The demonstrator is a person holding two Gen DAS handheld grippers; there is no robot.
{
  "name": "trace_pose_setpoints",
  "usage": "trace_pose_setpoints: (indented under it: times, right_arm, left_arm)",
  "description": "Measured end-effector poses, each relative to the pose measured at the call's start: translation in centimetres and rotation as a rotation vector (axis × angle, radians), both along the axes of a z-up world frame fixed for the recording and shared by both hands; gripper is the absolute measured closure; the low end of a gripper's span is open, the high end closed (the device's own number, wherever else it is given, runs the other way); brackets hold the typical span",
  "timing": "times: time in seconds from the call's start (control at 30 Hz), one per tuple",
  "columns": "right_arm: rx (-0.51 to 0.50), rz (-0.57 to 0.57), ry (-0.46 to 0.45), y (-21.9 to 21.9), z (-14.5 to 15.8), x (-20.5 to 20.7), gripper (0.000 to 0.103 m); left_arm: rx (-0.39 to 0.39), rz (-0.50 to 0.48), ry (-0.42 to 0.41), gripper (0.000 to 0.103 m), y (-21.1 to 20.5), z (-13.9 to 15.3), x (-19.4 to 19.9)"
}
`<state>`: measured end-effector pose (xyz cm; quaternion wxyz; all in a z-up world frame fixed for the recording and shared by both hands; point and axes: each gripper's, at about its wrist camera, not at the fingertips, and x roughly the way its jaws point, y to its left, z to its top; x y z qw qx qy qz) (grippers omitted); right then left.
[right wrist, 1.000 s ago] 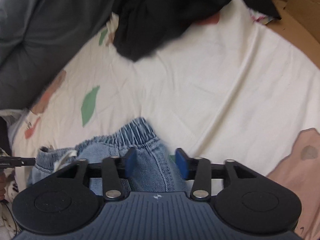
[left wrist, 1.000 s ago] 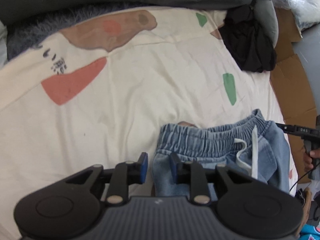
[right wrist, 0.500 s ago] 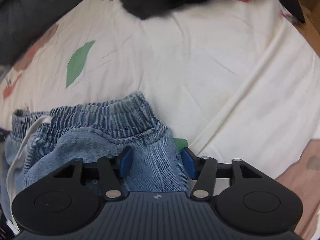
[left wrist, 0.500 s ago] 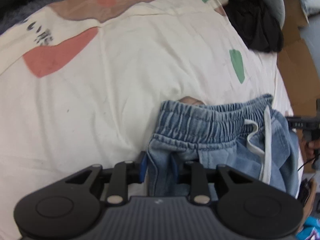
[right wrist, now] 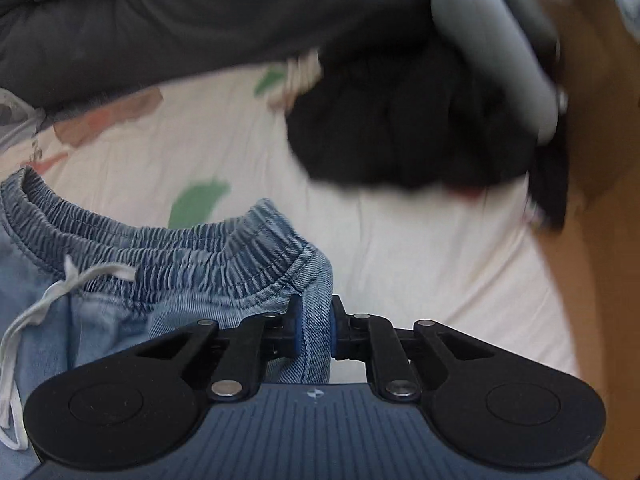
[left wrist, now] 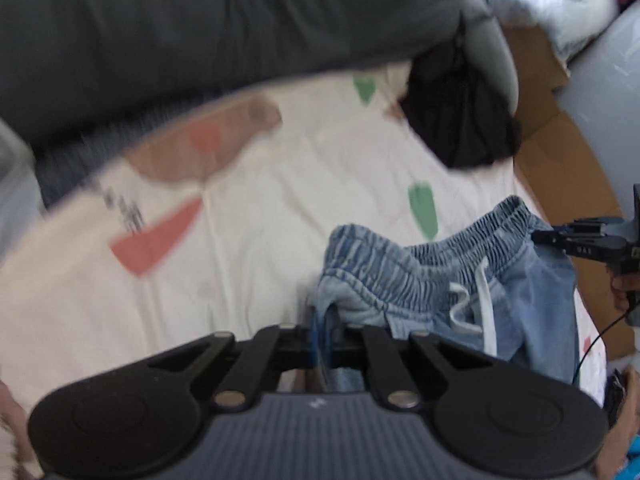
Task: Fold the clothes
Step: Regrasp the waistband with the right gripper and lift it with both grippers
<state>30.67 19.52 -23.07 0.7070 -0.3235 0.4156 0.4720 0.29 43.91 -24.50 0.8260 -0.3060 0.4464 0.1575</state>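
Observation:
Light blue denim shorts (left wrist: 420, 280) with an elastic waistband and a white drawstring (left wrist: 486, 312) hang lifted above the cream bedsheet (left wrist: 248, 240). My left gripper (left wrist: 322, 334) is shut on the shorts' left side just below the waistband. My right gripper (right wrist: 314, 330) is shut on the shorts (right wrist: 168, 276) at their right side seam. In the left wrist view the right gripper (left wrist: 556, 238) shows at the far right edge, held in a person's hand. The lower part of the shorts is hidden behind both gripper bodies.
A black garment (right wrist: 400, 128) lies crumpled at the far right of the bed. A dark grey duvet (left wrist: 200, 32) runs along the far side. Brown cardboard (right wrist: 600, 160) lies beyond the bed's right edge. The bedsheet (right wrist: 400, 240) has green, red and brown patches.
Both grippers have closed on the shorts' sides and raised them off the sheet. The views have tilted up toward the duvet and black garment.

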Motion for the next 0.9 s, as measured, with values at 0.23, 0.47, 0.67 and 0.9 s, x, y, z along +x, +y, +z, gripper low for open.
trace_pose_setpoints:
  times: [0.23,0.47,0.67,0.9]
  right_arm:
    - [0.072,0.049,-0.122,6.8,3.5,-0.2,0.091]
    - [0.105,0.136,-0.207,15.9,5.3,-1.1,0.092]
    - [0.079,0.172,-0.269,21.9,5.8,-1.4,0.092]
    - [0.051,0.233,-0.326,26.6,6.4,-1.7,0.092]
  left_arm:
    - [0.084,0.087,-0.062,0.100,2.3,2.8,-0.1]
    - [0.113,0.192,-0.076,0.100,6.3,3.3,-2.0]
    - [0.127,0.233,-0.102,0.100,8.4,3.8,-2.2]
    - [0.168,0.285,-0.100,0.100,10.7,4.3,-2.4]
